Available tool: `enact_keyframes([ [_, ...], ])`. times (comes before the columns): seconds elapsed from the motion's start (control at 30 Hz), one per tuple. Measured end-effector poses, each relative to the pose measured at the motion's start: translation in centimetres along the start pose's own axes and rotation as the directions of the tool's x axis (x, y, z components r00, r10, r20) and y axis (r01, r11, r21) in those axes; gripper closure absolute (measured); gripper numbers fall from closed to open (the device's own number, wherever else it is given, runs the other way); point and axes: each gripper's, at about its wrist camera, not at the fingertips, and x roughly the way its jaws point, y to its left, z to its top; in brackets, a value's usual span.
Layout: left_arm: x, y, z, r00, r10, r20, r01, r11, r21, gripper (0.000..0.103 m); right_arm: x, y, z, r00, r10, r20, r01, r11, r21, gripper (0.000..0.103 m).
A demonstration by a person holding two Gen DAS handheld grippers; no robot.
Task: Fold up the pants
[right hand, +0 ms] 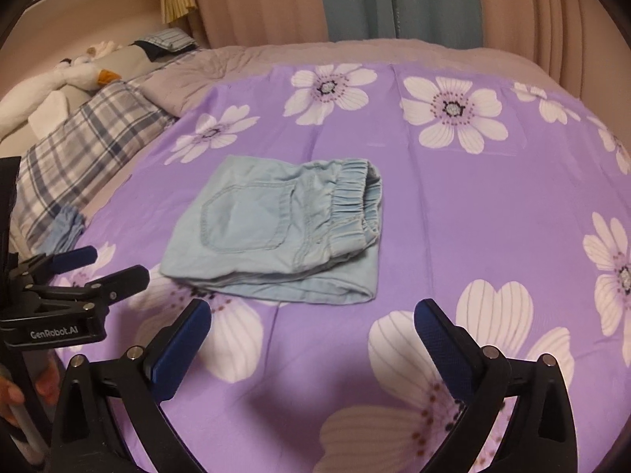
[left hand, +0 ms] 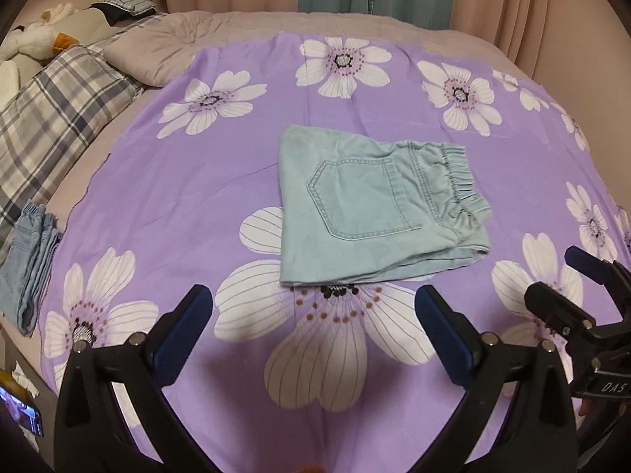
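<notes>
Both grippers, left gripper (left hand: 313,307) and right gripper (right hand: 311,321), stand wide and empty. The pants (left hand: 366,205) lie folded on the bed (left hand: 177,181): soft, light; best pinched at the thick folded edge.

Each tool is a black plastic frame with two curved arms that end in flat blue pads with a fine dotted texture. Round silver pins sit at the arm joints. The left tool (left hand: 313,317) shows its pads at either side of its own camera's view, and so does the right tool (right hand: 311,329). Seen from the side, the left tool's body bears white lettering, "GenRobot.AI"; the right tool's side shows small silver screws and the white letters "DAS".
</notes>
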Motion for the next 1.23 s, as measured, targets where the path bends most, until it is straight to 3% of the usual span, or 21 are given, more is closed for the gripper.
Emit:
enact_keyframes([
  [0.4, -4.5, -0.3, -1.5, 0.999, 0.021, 0.047, -0.022, 1.000, 0.003, 0.000, -4.1, 2.3, -0.7, 0.998, 0.026, 0.065, -0.024, 0.999, -0.033, 0.001],
  [1.23, -6.1, -0.4, -1.6, 0.997, 0.022, 0.079, -0.023, 1.000, 0.012, 0.000, -5.8, 3.6, -0.7, 0.994, 0.037, 0.101, -0.032, 0.998, -0.052, 0.001],
])
